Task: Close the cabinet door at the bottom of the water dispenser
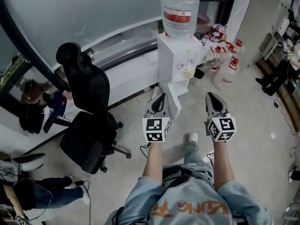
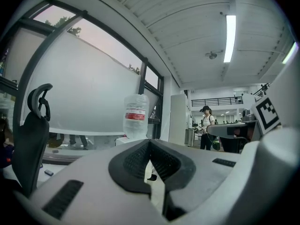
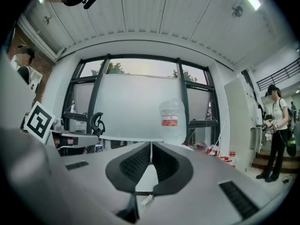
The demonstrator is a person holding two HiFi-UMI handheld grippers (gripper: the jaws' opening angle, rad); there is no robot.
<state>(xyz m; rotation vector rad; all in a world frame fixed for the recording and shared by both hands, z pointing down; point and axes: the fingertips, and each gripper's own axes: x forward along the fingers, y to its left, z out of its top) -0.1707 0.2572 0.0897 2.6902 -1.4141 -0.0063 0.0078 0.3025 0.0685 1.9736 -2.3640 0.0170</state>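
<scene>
The white water dispenser stands against the glass wall with a large water bottle upended on top. At its base the cabinet door hangs open, swung out over the floor toward the person. The left gripper is held level just beside that door; whether it touches cannot be told. Its fingers are clenched together on nothing. The right gripper is level too, well to the right of the door, with its fingers likewise clenched and empty. A black office chair stands to the left, and spare bottles cluster on the floor right of the dispenser.
</scene>
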